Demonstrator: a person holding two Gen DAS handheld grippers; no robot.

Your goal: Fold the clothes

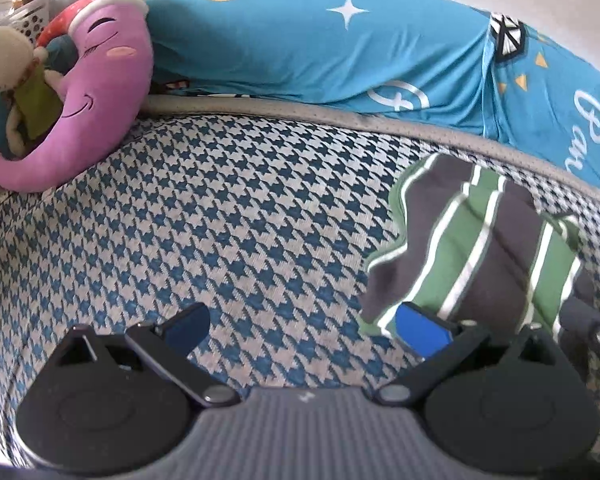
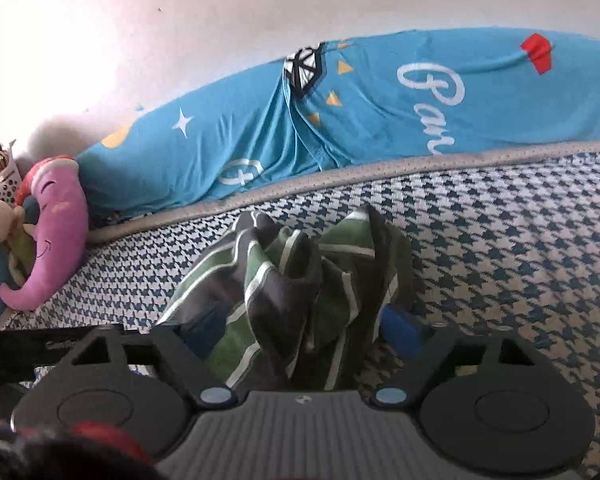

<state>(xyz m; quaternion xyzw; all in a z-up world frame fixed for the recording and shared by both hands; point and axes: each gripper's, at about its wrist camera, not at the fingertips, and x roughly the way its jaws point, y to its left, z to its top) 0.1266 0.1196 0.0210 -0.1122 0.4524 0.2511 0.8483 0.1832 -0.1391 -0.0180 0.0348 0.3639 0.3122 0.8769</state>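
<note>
L jaws: left gripper spread wide, nothing between the blue pads; R-side pad sits just in front of the garment's near edge, contact can't tell.
R jaws: right gripper wide apart w/ bunched cloth lying between the fingers; pads not pressed on it.
Garment: striped shirt, green/dark grey w/ thin white stripes, crumpled in a heap on the mat, to the R in left wrist view.
Surface: houndstooth mat, blue/white, grey trim at far edge.
Behind: teal quilt w/ stars + script along the wall.
Far L: pink elephant plush, beige teddy touching it, white basket behind.
</note>
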